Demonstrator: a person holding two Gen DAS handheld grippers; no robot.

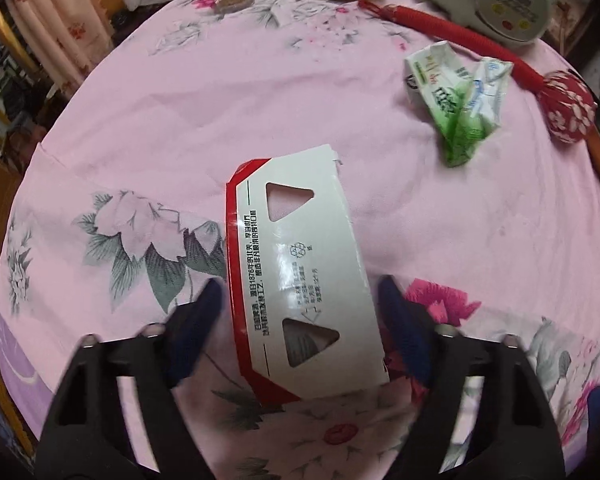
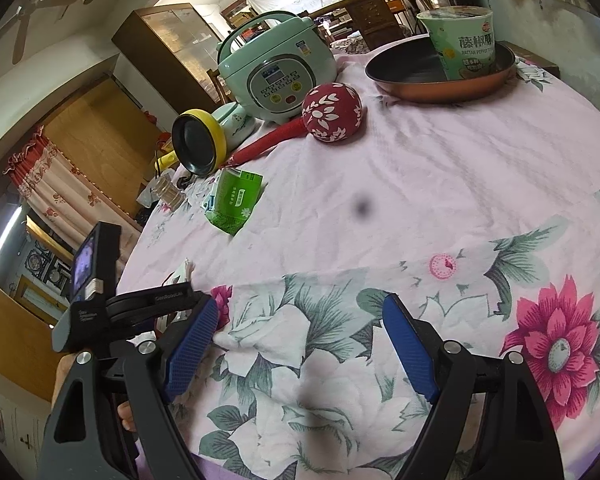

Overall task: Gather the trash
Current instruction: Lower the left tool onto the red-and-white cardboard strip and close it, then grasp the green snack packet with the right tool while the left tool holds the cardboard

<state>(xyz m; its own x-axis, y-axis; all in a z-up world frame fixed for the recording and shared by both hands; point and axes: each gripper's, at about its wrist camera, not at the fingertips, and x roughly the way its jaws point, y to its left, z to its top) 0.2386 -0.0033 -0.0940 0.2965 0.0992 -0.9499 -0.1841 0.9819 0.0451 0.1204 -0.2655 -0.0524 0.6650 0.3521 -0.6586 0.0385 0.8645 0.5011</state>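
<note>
Your left tool points steeply down over the white and red carton piece, which lies flat on the desk near its front edge. The carton sits between the two blue pads, but a small gap shows on each side, so the tool is not yet grasping it (the flat card is narrow enough to fit between them). I judge you straddle it this way so that a squeeze catches both long edges. The crumpled green wrapper waits further back, well apart, beside the red massage hammer. Your right tool is released and empty, hovering above the flowered cloth, probably kept aside so it does not disturb the pickup.
</note>
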